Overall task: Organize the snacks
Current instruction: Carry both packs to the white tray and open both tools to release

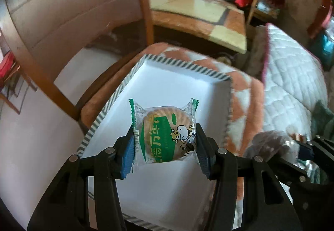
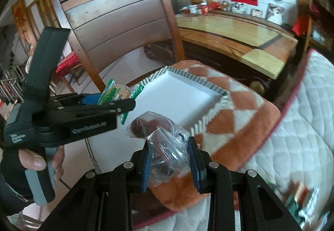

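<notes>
Holding one snack in each of my two tongs, I am looking at a white tray with a green-and-white striped rim (image 1: 183, 66) that is sitting on an orange-and-white checkered cushion (image 1: 244, 101). My left gripper (image 1: 165, 143) is pinching a wrapped round biscuit (image 1: 165, 126), a clear packet with green serrated ends, a green label and a small cartoon cow; its blue ridged pads (image 1: 127, 155) are pressing the packet's two sides, and the packet is hanging just above the tray's white floor, which is spreading out ahead of and beneath the fingers. My right gripper (image 2: 170, 160) is clamping a crumpled clear plastic bag (image 2: 165, 147) between its own blue pads (image 2: 146, 166); something dark reddish-brown is showing inside the bag at its far end, though I cannot tell what it is. That bag is sitting over the tray's near corner, with the orange cushion directly below and to the right of the fingers. From the right wrist view, the left gripper (image 2: 117, 97) is appearing off to the left of my right tongs, carried by a gloved hand (image 2: 31, 160) on its grey handle, with the biscuit packet (image 2: 119, 91) poking out over the tray's (image 2: 183, 74) left edge. A white quilted cover (image 2: 296, 126) is lying to the right of the cushion, and a wooden chair back (image 2: 117, 28) is standing beyond the tray, with a long wooden table (image 2: 240, 34) farther off.
</notes>
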`<act>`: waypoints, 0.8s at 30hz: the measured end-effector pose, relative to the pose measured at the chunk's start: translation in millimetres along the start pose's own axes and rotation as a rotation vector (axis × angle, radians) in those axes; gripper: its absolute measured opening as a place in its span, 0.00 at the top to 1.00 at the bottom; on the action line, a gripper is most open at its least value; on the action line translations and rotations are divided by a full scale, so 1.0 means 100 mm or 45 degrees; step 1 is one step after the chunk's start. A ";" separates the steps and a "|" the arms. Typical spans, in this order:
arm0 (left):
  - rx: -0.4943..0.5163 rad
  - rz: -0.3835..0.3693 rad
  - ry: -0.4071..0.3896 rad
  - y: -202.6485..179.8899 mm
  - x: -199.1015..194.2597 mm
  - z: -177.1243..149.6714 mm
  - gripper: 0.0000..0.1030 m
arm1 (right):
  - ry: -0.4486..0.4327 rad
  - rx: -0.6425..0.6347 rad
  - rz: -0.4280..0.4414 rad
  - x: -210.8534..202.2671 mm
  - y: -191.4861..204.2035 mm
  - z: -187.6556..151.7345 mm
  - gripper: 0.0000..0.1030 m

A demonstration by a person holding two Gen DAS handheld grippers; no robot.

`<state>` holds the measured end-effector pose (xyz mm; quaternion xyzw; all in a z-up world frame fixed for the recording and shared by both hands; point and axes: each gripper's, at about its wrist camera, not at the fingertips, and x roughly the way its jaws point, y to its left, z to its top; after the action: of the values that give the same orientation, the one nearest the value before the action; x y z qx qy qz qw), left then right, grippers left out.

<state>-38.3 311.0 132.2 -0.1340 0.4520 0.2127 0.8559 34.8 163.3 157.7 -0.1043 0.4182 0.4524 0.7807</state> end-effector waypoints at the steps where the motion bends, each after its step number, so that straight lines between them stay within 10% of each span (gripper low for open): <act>1: -0.017 0.003 0.021 0.04 0.08 0.01 0.51 | 0.006 -0.007 0.010 0.07 0.02 0.04 0.70; 24: -0.236 0.033 0.239 0.44 0.88 -0.16 0.45 | 0.259 0.022 0.095 1.30 -0.02 0.06 0.67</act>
<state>-26.9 364.0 49.2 -0.2259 0.5102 0.2510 0.7910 70.6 246.1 63.4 -0.1275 0.5028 0.4646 0.7177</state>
